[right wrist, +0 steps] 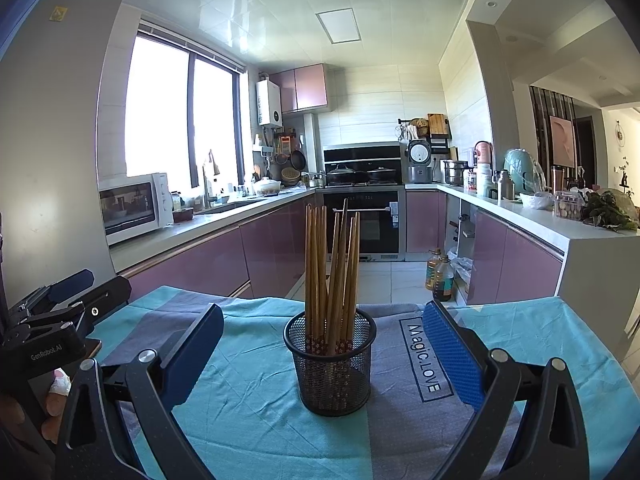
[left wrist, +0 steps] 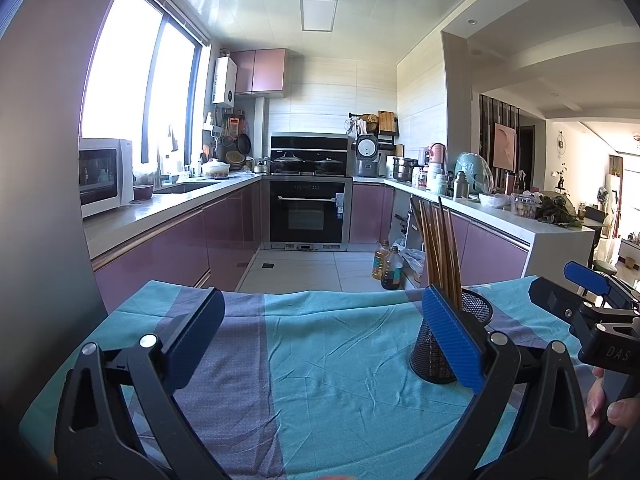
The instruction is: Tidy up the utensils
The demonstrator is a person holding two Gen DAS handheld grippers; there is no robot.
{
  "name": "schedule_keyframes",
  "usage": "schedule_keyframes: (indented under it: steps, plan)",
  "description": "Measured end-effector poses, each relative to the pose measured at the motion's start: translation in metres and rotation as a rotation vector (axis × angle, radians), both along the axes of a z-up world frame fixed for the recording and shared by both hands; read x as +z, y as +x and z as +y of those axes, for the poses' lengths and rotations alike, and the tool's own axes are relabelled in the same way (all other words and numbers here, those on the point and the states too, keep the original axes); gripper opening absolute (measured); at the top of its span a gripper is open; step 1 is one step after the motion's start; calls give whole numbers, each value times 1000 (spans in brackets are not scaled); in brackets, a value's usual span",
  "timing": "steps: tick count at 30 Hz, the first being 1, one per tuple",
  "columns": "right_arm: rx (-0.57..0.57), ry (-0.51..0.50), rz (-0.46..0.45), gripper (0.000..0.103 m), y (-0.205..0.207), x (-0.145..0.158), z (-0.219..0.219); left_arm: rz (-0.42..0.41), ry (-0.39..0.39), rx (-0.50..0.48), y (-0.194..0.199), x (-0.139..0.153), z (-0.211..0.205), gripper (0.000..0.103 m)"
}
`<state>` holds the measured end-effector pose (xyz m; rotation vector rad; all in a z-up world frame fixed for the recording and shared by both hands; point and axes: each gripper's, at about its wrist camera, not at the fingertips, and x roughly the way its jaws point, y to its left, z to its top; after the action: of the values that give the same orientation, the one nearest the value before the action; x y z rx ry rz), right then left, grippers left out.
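Note:
A black mesh holder [right wrist: 331,364] stands upright on the blue and grey cloth [right wrist: 248,400], with several wooden chopsticks [right wrist: 331,268] standing in it. My right gripper [right wrist: 322,350] is open, its blue pads on either side of the holder without touching it. In the left wrist view the same holder [left wrist: 430,354] sits partly behind the right pad [left wrist: 452,340] of my left gripper [left wrist: 320,334], and the chopsticks [left wrist: 440,248] rise above it. The left gripper is open over bare cloth [left wrist: 320,360], with nothing between its fingers. The other gripper [left wrist: 588,276] shows at the right edge.
The clothed table ends at a far edge toward a tiled kitchen floor [right wrist: 380,280]. Pink cabinets and counters run along both sides, with an oven [right wrist: 362,220] at the back. Oil bottles [right wrist: 438,276] stand on the floor at right. A hand [left wrist: 608,408] holds the right gripper's handle.

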<state>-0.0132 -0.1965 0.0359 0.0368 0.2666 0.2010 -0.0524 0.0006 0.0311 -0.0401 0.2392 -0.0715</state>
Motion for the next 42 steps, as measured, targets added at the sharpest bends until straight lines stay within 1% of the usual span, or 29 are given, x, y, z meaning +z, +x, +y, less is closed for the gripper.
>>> schedule_keyframes:
  steps: [42]
  plan:
    - [0, 10, 4, 97, 3, -1, -2, -2, 6, 1, 0, -1, 0, 97]
